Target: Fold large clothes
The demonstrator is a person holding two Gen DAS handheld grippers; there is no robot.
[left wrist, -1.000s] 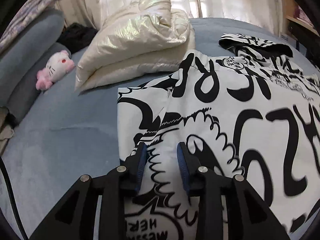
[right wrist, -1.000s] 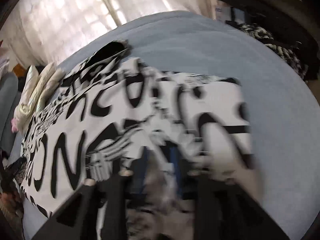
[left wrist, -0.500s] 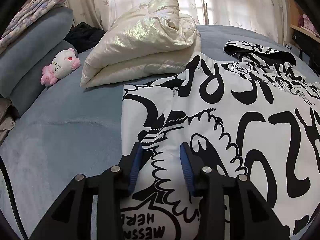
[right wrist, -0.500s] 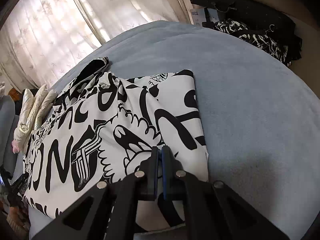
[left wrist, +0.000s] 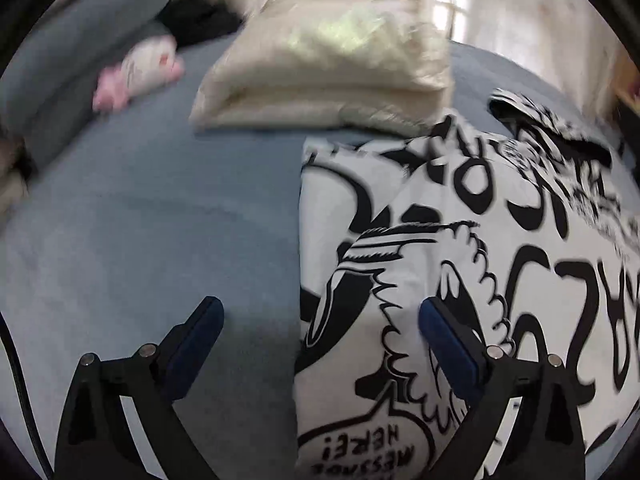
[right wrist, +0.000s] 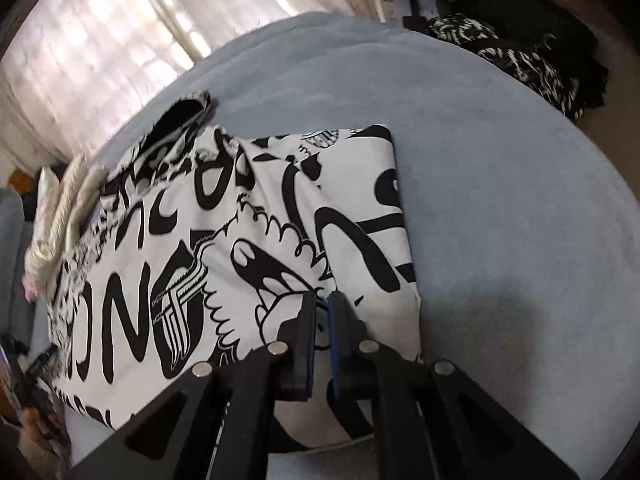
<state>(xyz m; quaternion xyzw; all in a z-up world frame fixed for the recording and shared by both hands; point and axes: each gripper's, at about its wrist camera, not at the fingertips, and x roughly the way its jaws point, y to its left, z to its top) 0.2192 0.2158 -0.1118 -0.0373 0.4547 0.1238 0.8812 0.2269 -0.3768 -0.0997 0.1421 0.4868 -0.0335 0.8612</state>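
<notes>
Garment [left wrist: 460, 280] stretching ahead of both tongs; left gripper [left wrist: 320, 316], jaws just opened, straddles its near-left edge, right gripper [right wrist: 322, 300] nearly closed above its near-right corner.

Printed hoodie [left wrist: 460, 240]: matt cloth. Cream puffer jacket [left wrist: 328, 60]: glossy, shiny. Bed cover [right wrist: 500, 200]: soft fuzzy blue fabric.
</notes>
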